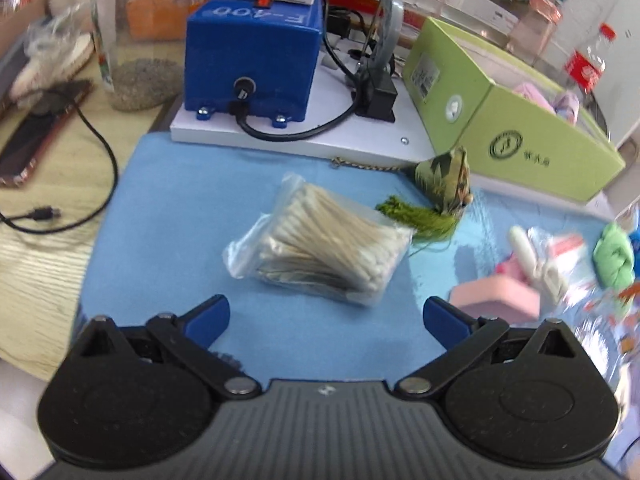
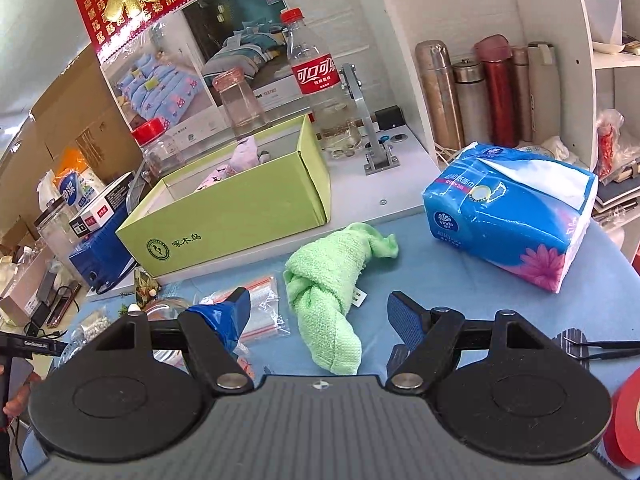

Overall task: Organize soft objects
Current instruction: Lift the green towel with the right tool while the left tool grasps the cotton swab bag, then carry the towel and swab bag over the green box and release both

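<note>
A clear bag of cotton swabs (image 1: pixel 320 240) lies on the blue mat (image 1: pixel 180 200), just ahead of my open, empty left gripper (image 1: pixel 326 320). A green tasselled sachet (image 1: pixel 442 182) lies behind it. A knotted green towel (image 2: pixel 330 292) lies on the mat between the fingers of my open right gripper (image 2: pixel 320 316), not gripped; it also shows in the left wrist view (image 1: pixel 612 256). The open green box (image 2: pixel 240 208) stands behind, with pink soft items inside (image 2: pixel 244 156). The box also shows in the left wrist view (image 1: pixel 520 128).
A blue tissue pack (image 2: pixel 508 220) sits right of the towel. A pink sponge (image 1: pixel 496 296), small zip bags (image 2: pixel 260 312), tweezers (image 2: pixel 600 348) and a red tape roll (image 2: pixel 624 420) lie on the mat. A blue machine (image 1: pixel 252 56), bottles, jars and cables stand behind.
</note>
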`<state>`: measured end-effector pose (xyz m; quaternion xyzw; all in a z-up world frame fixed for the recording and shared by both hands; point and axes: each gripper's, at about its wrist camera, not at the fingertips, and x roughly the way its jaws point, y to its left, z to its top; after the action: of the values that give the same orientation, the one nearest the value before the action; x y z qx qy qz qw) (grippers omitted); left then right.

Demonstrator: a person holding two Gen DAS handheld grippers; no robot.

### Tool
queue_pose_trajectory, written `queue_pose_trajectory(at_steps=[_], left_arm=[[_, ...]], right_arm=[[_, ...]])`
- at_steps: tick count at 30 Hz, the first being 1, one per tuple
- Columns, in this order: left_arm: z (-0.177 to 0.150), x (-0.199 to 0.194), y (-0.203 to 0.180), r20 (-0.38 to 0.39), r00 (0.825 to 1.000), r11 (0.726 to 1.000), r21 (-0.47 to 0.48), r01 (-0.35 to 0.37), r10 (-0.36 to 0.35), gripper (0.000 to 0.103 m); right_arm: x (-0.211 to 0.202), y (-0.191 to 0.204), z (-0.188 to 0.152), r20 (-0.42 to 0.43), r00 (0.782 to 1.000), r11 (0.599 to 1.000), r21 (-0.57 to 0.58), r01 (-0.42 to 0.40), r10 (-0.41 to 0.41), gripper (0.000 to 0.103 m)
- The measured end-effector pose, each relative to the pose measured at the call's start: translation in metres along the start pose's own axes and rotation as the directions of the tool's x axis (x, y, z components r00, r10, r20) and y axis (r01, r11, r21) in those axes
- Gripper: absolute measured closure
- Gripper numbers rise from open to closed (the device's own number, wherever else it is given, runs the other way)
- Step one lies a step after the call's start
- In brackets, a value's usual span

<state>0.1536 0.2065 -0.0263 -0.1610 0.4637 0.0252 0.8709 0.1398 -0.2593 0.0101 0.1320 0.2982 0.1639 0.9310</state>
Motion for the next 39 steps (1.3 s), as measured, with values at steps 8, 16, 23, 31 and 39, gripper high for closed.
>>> queue_pose_trajectory(at_steps=[8, 16, 23, 31, 39], left_arm=[[0.050, 0.036, -0.016, 0.008, 1.000, 1.000, -0.029, 0.010, -0.010, 0.001], [0.040, 0.045, -0.043, 0.028, 0.986, 0.981, 0.099, -0.167, 0.165, 0.001], [0.043, 0.046, -0.027, 0.044, 0.984, 0.984, 0.036, -0.176, 0.174, 0.001], [0.038, 0.047, -0.030, 0.061, 0.978, 0.975, 0.086, -0.203, 0.199, 0.001], [0.036, 0.048, -0.031, 0.069, 0.978, 0.971, 0.124, -0.205, 0.197, 0.001]], right_arm=[[-0.001, -0.011, 0.004, 0.002, 1.000, 1.000, 0.024, 0.008, -0.008, 0.041], [0.008, -0.015, 0.013, -0.022, 0.999, 0.999, -0.027, 0.023, -0.023, 0.041], [0.040, -0.008, 0.017, -0.086, 0.996, 0.997, -0.079, -0.001, -0.006, 0.041], [0.060, -0.001, 0.017, -0.132, 0.989, 0.988, -0.147, 0.044, -0.063, 0.041], [0.108, 0.014, 0.019, -0.195, 0.976, 0.977, -0.207, 0.057, -0.099, 0.040]])
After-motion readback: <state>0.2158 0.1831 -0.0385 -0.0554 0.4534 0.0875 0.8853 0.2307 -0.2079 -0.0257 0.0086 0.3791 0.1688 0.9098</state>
